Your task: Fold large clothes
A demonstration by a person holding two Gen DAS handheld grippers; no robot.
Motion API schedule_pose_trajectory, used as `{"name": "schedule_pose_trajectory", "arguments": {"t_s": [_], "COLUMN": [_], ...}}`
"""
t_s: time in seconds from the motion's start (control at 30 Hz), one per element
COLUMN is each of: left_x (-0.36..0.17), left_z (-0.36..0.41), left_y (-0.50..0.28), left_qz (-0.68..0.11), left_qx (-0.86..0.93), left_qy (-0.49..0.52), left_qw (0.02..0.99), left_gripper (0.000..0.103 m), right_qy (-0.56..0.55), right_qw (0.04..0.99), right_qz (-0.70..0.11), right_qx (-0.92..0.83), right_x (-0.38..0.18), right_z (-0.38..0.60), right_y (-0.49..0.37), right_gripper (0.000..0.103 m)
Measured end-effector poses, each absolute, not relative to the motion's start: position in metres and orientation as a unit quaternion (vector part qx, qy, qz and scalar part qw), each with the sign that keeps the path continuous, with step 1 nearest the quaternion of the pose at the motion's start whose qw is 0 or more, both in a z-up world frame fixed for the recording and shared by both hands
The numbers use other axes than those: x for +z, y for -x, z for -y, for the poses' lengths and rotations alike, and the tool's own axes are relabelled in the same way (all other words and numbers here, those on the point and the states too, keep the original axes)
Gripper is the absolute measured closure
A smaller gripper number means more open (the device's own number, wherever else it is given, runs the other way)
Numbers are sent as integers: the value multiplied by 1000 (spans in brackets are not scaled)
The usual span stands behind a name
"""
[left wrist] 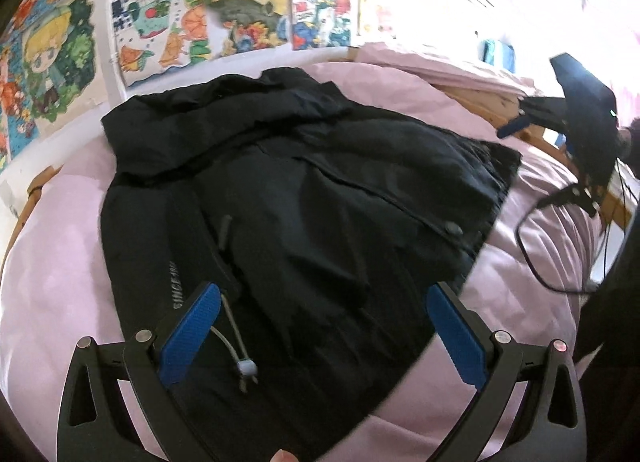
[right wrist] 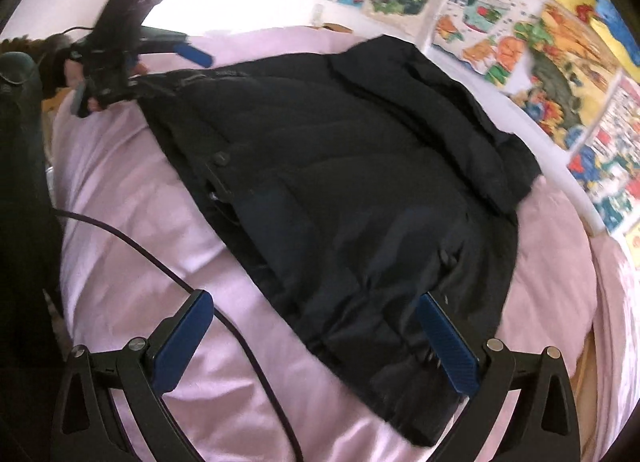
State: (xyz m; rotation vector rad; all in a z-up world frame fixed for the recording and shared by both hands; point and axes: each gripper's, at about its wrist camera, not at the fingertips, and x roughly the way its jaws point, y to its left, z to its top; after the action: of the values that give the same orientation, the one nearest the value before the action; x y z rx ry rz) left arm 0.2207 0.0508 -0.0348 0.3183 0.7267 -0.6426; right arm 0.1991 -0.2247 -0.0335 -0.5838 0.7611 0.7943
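Blue-padded fingers of the left gripper [left wrist: 322, 336] stand wide apart over the hem of the black puffer jacket [left wrist: 280, 198], empty, and the right gripper [right wrist: 316, 338] is spread just as wide above the jacket's near edge, holding nothing. Spread on the pink bedsheet [left wrist: 60, 282], the jacket runs lengthwise from its hem toward the collar at the poster-covered wall [left wrist: 168, 22]. A grey drawcord with toggle [left wrist: 245, 367] lies on the hem beside the left gripper's left pad.
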Motion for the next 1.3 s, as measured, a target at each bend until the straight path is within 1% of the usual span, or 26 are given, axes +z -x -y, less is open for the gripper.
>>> {"name": "schedule_pose_trajectory", "arguments": {"t_s": [0.13, 0.33, 0.47, 0.73, 1.07, 1.3], "left_x": [-43, -62, -73, -81, -87, -89], "left_z": [-45, -51, -58, -64, -79, -74], "left_y": [-205, -195, -190, -178, -176, -179], "left_qz": [-344, -353, -361, -349, -337, -322], "left_qx": [-309, -284, -269, -230, -189, -156], "left_qy": [-189, -227, -243, -289, -302, -325], "left_qw": [866, 862, 859, 861, 872, 875], "left_gripper": [2, 2, 2, 2, 1, 1], "right_qy": [265, 298, 285, 283, 297, 280], "right_qw": [824, 825, 831, 837, 855, 872], "right_qz": [-363, -389, -411, -419, -386, -365], "right_qx": [344, 280, 243, 212, 178, 168], "right_x": [-42, -60, -74, -92, -91, -91], "right_z": [228, 239, 257, 273, 274, 281], "right_y": [-198, -210, -214, -213, -216, -221], "right_gripper": [0, 0, 0, 0, 0, 0]}}
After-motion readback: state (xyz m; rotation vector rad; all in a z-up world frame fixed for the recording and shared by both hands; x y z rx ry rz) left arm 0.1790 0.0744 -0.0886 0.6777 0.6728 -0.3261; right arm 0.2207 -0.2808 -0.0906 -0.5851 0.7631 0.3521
